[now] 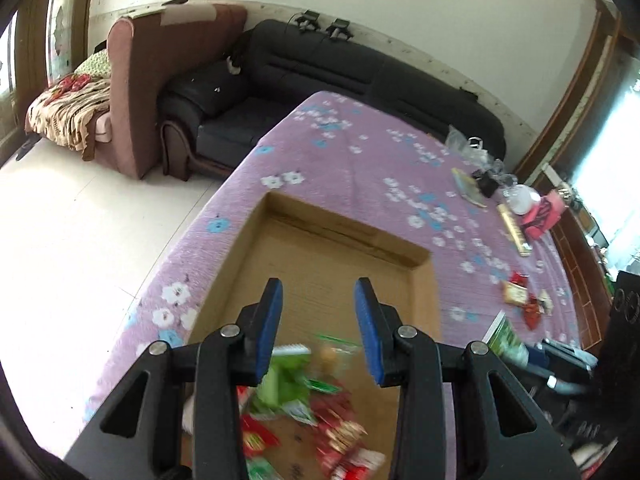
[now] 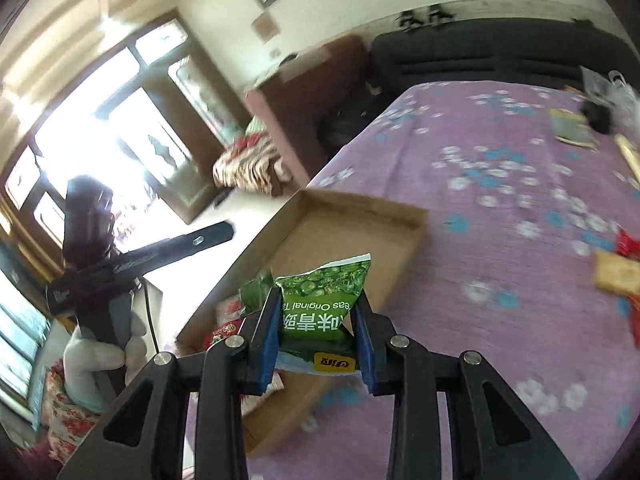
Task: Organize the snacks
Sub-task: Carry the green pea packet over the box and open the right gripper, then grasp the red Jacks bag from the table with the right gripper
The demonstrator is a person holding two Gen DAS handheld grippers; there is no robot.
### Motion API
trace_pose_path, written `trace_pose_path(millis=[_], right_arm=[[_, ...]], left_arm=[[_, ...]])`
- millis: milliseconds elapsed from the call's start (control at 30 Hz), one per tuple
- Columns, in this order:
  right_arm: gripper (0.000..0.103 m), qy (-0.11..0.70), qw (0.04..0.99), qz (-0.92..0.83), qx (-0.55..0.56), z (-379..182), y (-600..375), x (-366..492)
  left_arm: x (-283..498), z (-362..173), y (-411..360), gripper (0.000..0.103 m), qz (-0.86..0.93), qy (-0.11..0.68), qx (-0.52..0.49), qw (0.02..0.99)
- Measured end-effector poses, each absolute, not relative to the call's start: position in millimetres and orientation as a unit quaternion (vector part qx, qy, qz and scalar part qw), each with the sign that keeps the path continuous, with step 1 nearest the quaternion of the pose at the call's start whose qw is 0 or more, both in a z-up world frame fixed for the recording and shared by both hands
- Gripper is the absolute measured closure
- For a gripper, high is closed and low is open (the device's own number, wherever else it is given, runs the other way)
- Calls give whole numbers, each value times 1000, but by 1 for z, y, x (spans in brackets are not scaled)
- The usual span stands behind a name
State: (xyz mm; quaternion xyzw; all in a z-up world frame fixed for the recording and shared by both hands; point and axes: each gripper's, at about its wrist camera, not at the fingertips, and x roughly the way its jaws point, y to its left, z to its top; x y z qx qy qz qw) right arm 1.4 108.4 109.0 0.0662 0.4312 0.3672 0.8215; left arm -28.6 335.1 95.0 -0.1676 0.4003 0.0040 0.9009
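cardboard tray (image 1: 420, 258): shallow open box on the purple flowered cloth (image 1: 348, 152), far half bare, near end holding a blurred heap of snack packets (image 1: 320, 412) in green and red
green pea packet (image 2: 322, 306): upside down, pinched between the blue pads of the right claw (image 2: 318, 322), held above the tray's near right rim
right claw: closed on the green pea packet, one pad pressing each side
left claw (image 1: 319, 330): jaws parted, nothing between the pads, hovering over the heap in the tray
loose snacks (image 1: 520, 298): red and yellow packets scattered on the cloth to the right of the tray, well apart from it
long yellow packet (image 1: 514, 230): lying farther back on the cloth, near a red pouch (image 1: 544, 214)
dark sofa (image 1: 360, 76): behind the desk, along the wall
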Motion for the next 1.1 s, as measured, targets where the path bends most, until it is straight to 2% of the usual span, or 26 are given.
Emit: trace_pose_path(millis=[233, 333, 400, 467, 767, 900, 1100], right_arm=[[71, 476, 807, 348, 29, 65, 161, 20], [71, 489, 801, 345, 14, 52, 173, 22], [70, 491, 801, 342, -1, 46, 179, 21], [68, 490, 801, 342, -11, 45, 183, 19], [67, 453, 823, 344, 5, 77, 155, -7], [62, 439, 837, 325, 37, 89, 110, -22], [62, 433, 860, 259, 83, 87, 6, -34]], left_arm=[[-14, 71, 349, 63, -2, 415, -182, 892], [-22, 74, 349, 47, -5, 404, -181, 896], [-31, 80, 348, 27, -4, 391, -183, 902], [-40, 86, 349, 19, -7, 378, -196, 905], [-91, 111, 317, 15, -29, 335, -224, 915], [-109, 130, 277, 15, -37, 319, -190, 928], [-109, 130, 217, 14, -68, 339, -153, 926]])
